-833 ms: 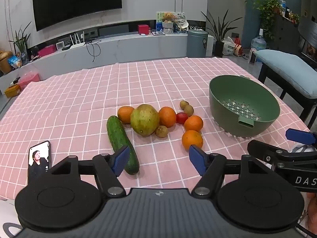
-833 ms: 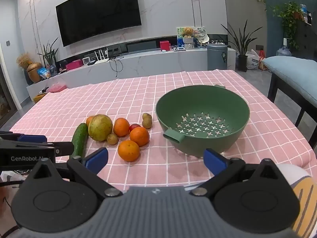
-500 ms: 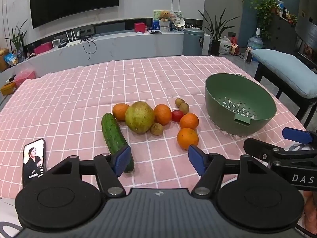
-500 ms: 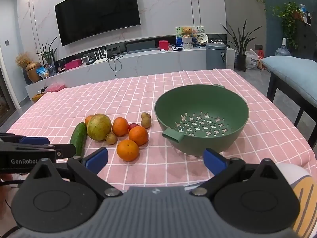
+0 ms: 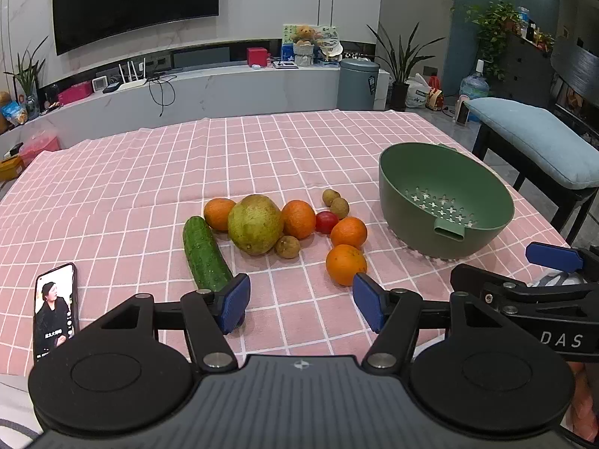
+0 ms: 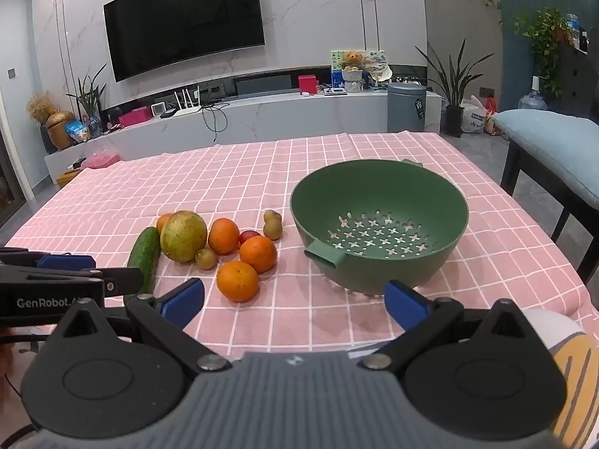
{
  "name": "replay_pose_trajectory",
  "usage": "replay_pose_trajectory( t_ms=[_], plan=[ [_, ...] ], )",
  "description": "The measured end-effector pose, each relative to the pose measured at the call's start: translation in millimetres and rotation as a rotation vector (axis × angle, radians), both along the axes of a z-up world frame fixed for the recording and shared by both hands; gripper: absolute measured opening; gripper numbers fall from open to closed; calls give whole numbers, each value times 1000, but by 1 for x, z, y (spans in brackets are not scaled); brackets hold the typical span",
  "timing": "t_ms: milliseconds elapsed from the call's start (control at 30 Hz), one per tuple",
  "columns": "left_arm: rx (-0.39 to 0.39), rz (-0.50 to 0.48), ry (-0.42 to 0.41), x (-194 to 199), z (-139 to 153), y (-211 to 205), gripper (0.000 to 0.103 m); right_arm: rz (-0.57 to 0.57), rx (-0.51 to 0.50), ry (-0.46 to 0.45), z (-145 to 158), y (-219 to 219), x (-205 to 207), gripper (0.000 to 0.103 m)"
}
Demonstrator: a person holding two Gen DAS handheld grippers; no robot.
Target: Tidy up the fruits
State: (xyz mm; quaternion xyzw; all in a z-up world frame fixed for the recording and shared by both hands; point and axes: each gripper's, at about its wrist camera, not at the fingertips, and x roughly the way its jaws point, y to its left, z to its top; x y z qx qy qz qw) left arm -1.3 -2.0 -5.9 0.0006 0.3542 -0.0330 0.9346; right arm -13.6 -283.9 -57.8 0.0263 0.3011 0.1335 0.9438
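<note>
Pink check cloth carries the fruit cluster [image 5: 284, 224] mid-table w/ green colander [image 6: 378, 224] just right, empty, likely the drop spot. Left gripper [image 5: 301, 301] & right gripper [image 6: 294, 301] both spread, holding nothing, hovering near edge, nearest orange [image 6: 237, 280] probably first pick.

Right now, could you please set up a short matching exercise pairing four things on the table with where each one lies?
Things:
1. cucumber
2. phone
3. green colander
4. red tomato

Places:
A. at the table's near left edge, screen lit
B. on the right side of the table, with nothing inside
C. at the left end of the fruit cluster, beside the big green-yellow fruit
D. tucked among the oranges, just in front of two small brown fruits

Pairs: 1-C, 2-A, 3-B, 4-D
</note>
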Motion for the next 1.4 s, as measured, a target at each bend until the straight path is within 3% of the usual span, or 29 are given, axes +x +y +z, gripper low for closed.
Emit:
replay_pose_trajectory(
  t_ms=[1400],
  plan=[
    [-7, -4, -22, 1, 3, 1, 73, -2, -16, 4, -1, 2, 0, 98]
  ],
)
